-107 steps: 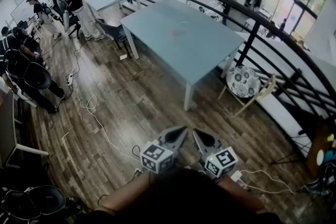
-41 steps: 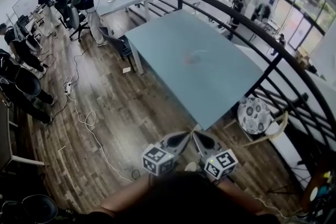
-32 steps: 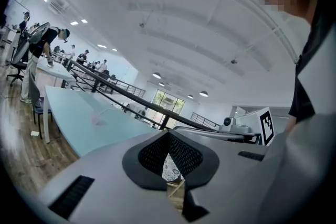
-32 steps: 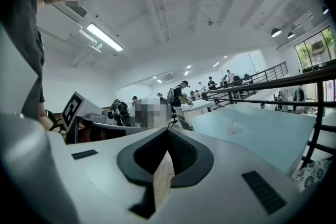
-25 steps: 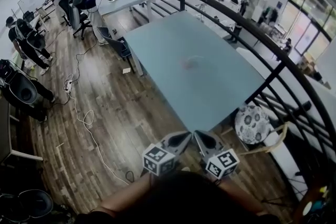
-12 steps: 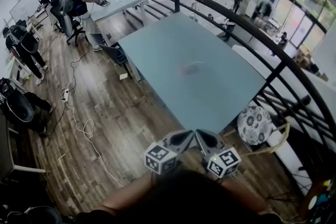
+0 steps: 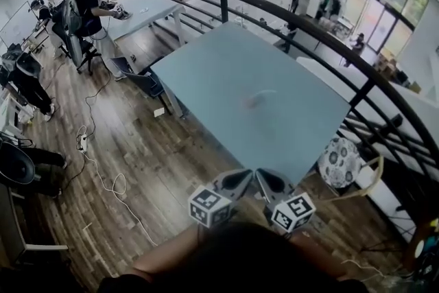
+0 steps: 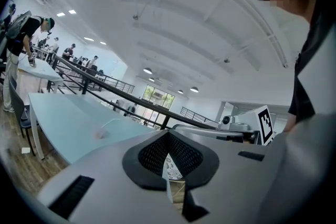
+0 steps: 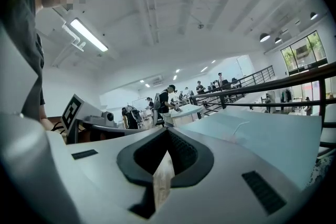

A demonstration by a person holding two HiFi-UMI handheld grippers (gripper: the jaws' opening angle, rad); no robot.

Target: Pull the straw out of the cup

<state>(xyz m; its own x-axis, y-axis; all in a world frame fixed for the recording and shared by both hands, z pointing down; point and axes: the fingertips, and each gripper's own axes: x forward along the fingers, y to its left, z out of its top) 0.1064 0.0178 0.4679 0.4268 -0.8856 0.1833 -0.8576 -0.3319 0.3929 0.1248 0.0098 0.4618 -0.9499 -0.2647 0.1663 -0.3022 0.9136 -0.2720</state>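
A small cup [image 7: 255, 101] with a white bent straw [image 7: 263, 94] stands alone near the middle of the pale blue table [image 7: 226, 72]. It is small and blurred in all views. The left gripper view shows the cup [image 8: 100, 134] far off at the left, and the right gripper view shows its straw [image 9: 239, 125] at the right. My left gripper [image 7: 243, 174] and right gripper [image 7: 261, 174] are held side by side close to my body, just short of the table's near corner. Both are shut with nothing in them, their tips almost touching each other.
A black railing [image 7: 322, 38] runs behind the table. A chair with a patterned cushion [image 7: 339, 162] stands at the near right corner, and a dark chair [image 7: 145, 82] at the table's left. Cables [image 7: 103, 168] lie on the wood floor. People work around another table [image 7: 140, 7] at far left.
The table has come nearer and now fills the middle of the head view, its near corner just ahead of my grippers. Both grippers stay shut, together in front of my body.
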